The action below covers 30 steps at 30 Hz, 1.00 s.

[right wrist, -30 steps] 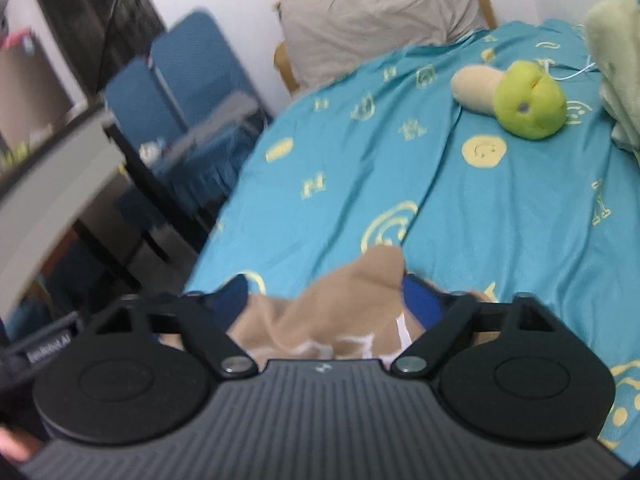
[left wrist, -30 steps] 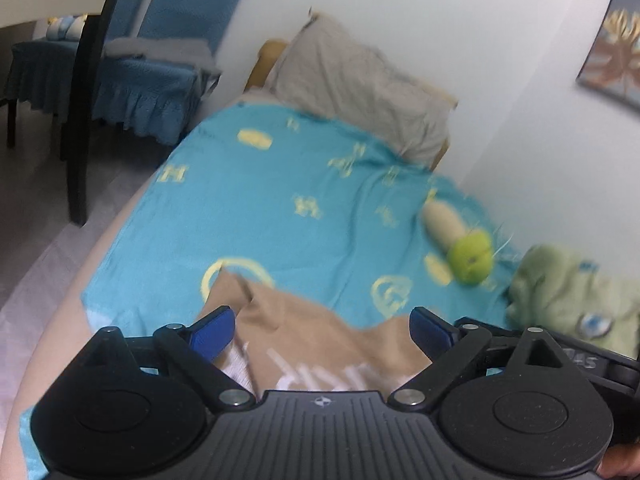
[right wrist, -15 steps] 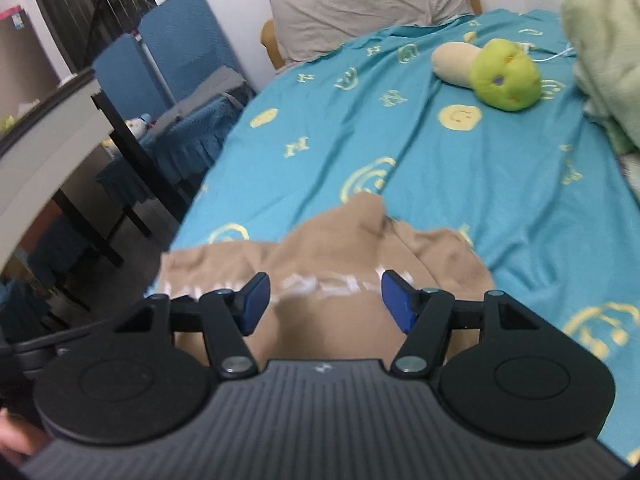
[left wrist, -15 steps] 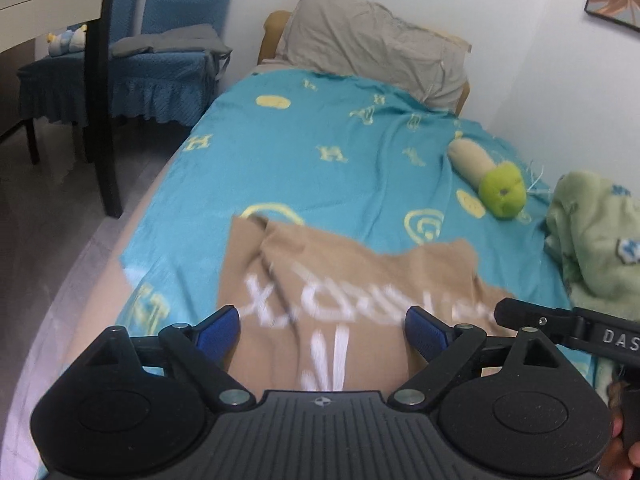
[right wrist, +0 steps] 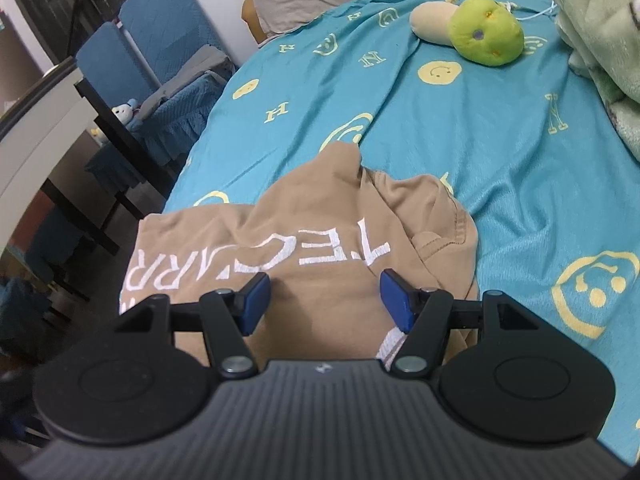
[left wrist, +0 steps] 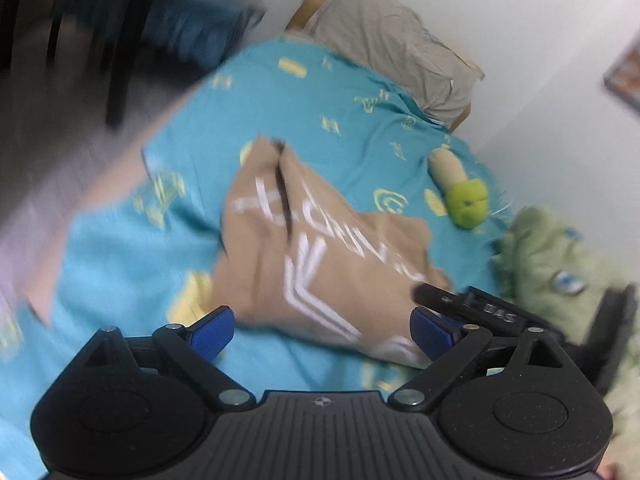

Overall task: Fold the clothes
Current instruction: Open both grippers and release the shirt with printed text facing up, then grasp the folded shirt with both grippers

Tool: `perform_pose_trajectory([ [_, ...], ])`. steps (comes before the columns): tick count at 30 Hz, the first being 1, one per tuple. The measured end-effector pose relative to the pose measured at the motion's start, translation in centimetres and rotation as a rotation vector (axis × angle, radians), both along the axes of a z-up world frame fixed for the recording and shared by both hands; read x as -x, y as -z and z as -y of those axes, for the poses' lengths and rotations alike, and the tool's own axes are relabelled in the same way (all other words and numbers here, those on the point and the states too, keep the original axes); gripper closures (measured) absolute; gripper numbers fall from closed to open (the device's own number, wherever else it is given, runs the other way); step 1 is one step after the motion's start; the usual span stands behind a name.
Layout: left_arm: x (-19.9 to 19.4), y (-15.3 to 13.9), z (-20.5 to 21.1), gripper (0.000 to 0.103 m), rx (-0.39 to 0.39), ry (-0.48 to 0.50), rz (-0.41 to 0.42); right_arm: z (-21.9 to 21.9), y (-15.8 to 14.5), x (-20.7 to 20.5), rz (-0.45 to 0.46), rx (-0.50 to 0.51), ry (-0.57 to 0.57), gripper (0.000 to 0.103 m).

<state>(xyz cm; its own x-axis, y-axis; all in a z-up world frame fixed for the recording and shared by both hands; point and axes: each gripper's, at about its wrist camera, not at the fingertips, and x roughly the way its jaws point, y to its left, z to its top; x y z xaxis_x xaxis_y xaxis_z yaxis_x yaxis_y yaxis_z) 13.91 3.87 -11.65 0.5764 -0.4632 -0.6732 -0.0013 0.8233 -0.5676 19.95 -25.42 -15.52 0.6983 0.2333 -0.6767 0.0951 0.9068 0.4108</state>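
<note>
My left gripper (left wrist: 322, 330) stands wide, empty, above the near edge of the crumpled tan cotton shirt with white lettering (left wrist: 320, 248) on the turquoise bedsheet (left wrist: 328, 92). My right gripper (right wrist: 324, 300), jaws apart, hovers over it, nothing gripped.

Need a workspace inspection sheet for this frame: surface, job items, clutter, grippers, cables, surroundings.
Surface: bed with teal sheet, yellow smiley and letter print, wrinkled.
Job's things: tan shirt with white lettering, lying crumpled and unfolded on the near part of the sheet.
Clutter: green plush toy and a pale green blanket toward the far right of the bed.
Grippers: left gripper jaws open above the shirt's near edge, nothing between them; right gripper jaws open over the shirt, pads not pressing on it.
Cables: thin white cord by the toy.
Surroundings: grey pillow at the head, blue chairs and dark table beside the bed, white wall.
</note>
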Motion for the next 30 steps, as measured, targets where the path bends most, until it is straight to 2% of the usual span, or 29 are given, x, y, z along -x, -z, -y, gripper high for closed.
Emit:
perform_pose_trajectory([
  [3,-1.3,2.3,0.0,0.007,0.125,-0.034,-0.087,0.1,0.0,0.1,-0.002,-0.017,0.008,0.04],
  [7,-3.7,5.6,-0.7,0.007,0.24,-0.138,-0.165,0.5,0.1,0.0,-0.003,-0.042,0.016,0.04],
  [11,-4.3,5.5,-1.8,0.011,0.306,-0.202,-0.074,0.6,0.2,0.0,-0.003,-0.052,0.023,0.04],
  [14,-3.9,4.8,-2.1,0.012,0.358,-0.182,0.01,0.9,0.3,-0.1,-0.006,-0.069,0.041,0.04],
  [17,-4.0,5.0,-2.0,0.013,0.351,-0.18,0.008,1.1,0.3,-0.1,-0.008,-0.087,0.059,0.04],
  [18,-4.1,5.3,-1.9,0.017,0.337,-0.185,-0.01,1.2,0.4,-0.1,-0.01,-0.095,0.061,0.041],
  [19,-4.3,5.9,-1.9,0.026,0.314,-0.207,-0.045,1.3,0.4,-0.1,-0.011,-0.103,0.064,0.041],
  [20,-4.5,6.7,-1.9,0.028,0.302,-0.236,-0.08,1.3,0.5,-0.1,-0.011,-0.108,0.065,0.041],
  [23,-4.8,7.8,-2.5,0.03,0.35,-0.272,-0.097,1.1,0.4,-0.1,-0.009,-0.098,0.063,0.041],
  [27,-5.3,7.5,-2.4,0.051,0.34,-0.281,-0.063,1.3,-0.6,0.6,-0.017,-0.136,0.098,0.04],
  [29,-5.2,7.0,-2.3,0.059,0.334,-0.278,-0.048,1.7,-1.4,1.3,-0.021,-0.187,0.127,0.032],
  [30,-5.2,6.8,-2.3,0.064,0.331,-0.277,-0.041,2.0,-1.8,2.0,-0.013,-0.258,0.136,0.026],
])
